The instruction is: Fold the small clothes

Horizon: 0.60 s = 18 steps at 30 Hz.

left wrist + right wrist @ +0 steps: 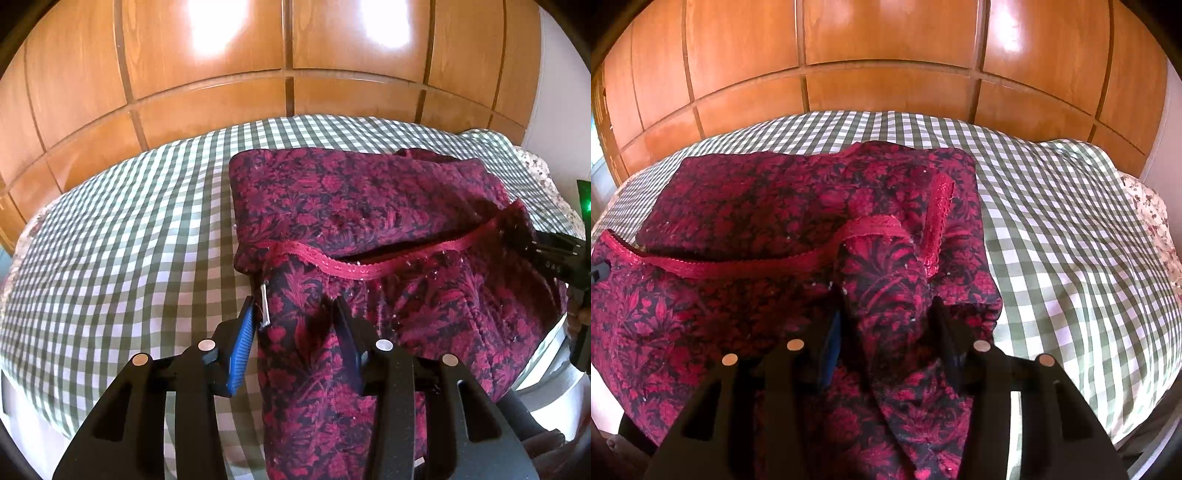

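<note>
Red-floral garment (369, 206) lies widthwise across checked bedsheet (129, 240), waistband nearest.

Black plastic left gripper (295, 317) here, ribbed blue pads (242, 347) lining its fingers, round silver studs on the knuckles. Right gripper (886, 317), same black build, with copper-toned studs and a green light glowing on its body.

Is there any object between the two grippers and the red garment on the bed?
Nothing visible: the left gripper and right gripper each already have a fold of the red floral fabric garment between their fingers.
</note>
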Tool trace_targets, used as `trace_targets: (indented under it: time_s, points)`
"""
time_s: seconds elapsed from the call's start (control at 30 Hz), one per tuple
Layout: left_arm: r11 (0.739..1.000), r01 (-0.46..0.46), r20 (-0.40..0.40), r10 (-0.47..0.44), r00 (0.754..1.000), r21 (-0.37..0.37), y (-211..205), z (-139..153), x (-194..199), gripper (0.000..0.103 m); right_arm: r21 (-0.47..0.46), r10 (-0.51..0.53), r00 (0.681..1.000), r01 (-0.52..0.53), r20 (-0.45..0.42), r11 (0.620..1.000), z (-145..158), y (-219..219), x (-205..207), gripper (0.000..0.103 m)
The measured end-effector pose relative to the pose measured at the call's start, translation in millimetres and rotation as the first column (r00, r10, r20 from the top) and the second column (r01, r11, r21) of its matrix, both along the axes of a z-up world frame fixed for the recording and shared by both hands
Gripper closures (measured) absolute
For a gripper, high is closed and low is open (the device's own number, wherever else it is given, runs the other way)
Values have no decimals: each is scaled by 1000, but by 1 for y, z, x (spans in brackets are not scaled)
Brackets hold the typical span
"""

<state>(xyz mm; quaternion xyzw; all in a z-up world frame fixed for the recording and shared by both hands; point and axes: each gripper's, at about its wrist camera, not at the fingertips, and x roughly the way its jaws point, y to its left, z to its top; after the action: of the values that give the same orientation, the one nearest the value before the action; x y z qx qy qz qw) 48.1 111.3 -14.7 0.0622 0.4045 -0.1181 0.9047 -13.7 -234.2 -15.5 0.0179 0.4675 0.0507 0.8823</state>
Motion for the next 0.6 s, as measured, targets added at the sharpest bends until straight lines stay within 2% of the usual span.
trace_targets:
  time_s: [0.17,0.2,0.3,0.37,0.6]
  points:
    - [1000,11,3,-11,1000,-10,0,0,-4,78,-2,5,1000,-5,-2,1000,0,1,-1,62]
    - [1000,14,11,-14,1000,-13,0,1,-5,83,-3,6,1000,-6,-2,1000,0,1,-1,63]
    - [1000,21,32,-20,999,-20,1,3,-9,87,-10,11,1000,-11,-2,1000,1,2,-3,71]
    - [999,23,42,-22,999,-27,1,4,-12,87,-14,19,1000,-19,-1,1000,2,3,-4,78]
    - [998,30,75,-26,997,-51,3,8,-19,88,-14,37,999,-37,11,999,14,4,-12,84]
